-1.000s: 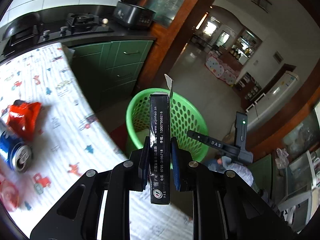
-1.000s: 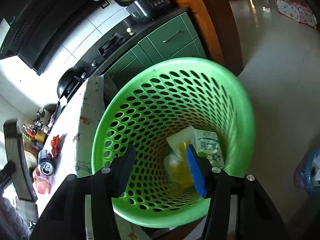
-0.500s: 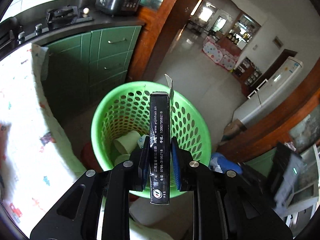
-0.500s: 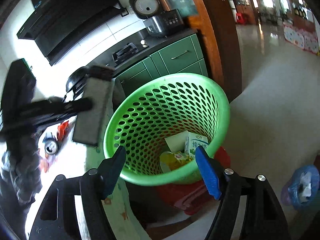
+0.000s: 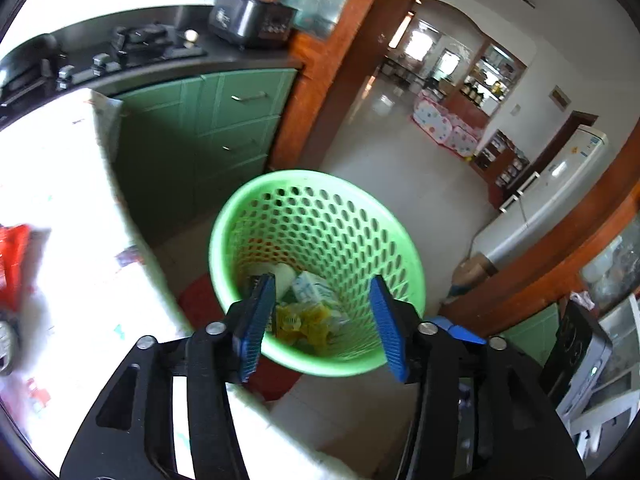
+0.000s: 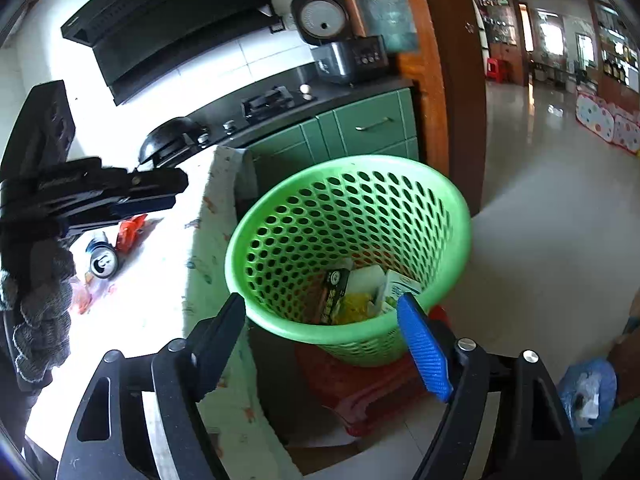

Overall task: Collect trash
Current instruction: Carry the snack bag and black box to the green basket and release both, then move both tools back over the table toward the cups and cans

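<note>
both tongs apart, empty | left tongs (image 5: 318,320), right tongs (image 6: 322,344) over basket (image 6: 456,216) | risk: can (image 6: 103,260) lies on its side on tabletop (image 6: 160,280), may roll when gripped

- Perforated green plastic basket (image 6: 352,216), smooth and slightly glossy.
- Ribbed blue rubbery pads (image 5: 390,330) on matt black plastic fingers.
- Printed cloth over the table (image 6: 168,288).
- Shiny metal can (image 6: 103,262).
- Glossy tiled floor (image 6: 560,216).
- Varnished wooden doorframe (image 6: 436,80).

Box (image 6: 335,292) in basket (image 6: 456,216) beside table (image 6: 160,280)
</note>
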{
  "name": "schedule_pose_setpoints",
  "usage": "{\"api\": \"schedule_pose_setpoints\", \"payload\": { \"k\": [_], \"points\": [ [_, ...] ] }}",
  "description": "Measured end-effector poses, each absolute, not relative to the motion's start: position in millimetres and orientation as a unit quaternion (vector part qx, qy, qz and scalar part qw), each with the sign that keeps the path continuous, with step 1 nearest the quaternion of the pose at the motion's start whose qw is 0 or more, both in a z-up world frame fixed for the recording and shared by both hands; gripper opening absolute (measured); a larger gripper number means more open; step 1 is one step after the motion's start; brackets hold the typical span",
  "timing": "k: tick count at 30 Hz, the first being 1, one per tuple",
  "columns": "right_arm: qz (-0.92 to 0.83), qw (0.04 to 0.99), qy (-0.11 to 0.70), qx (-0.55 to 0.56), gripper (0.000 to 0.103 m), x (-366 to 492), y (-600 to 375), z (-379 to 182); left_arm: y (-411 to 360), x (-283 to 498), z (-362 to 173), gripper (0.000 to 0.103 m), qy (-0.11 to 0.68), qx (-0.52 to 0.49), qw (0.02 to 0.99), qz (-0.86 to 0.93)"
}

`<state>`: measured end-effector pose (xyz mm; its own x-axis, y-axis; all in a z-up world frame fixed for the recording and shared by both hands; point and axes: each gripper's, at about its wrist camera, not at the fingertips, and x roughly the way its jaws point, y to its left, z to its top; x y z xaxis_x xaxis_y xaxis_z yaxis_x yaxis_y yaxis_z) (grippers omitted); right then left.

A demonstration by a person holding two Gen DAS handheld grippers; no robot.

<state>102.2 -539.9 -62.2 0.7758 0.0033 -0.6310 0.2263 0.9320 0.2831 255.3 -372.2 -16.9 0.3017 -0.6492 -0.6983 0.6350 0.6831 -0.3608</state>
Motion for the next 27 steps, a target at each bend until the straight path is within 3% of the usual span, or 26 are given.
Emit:
{"api": "schedule_pose_setpoints", "payload": {
  "k": [8,12,27],
  "points": [
    [-0.023,0.931,0.332,0.152,0.085,111.7,-493.2,-44.3,-296.0,233.2,-3.4,0.056,0.414,-0.013,0.839,-0.353],
    [0.008,0.932,0.334,0.141,0.086,122.8,-462.9,-36.6,-249.0,221.3,-2.2,0.061,0.404,-0.013,0.859,-0.315],
    [0.142,0.924,0.344,0.089,0.088,167.0,-334.1,-7.6,-32.1,215.9,24.1,0.063,0.371,-0.080,0.915,-0.135]
  ]
}}
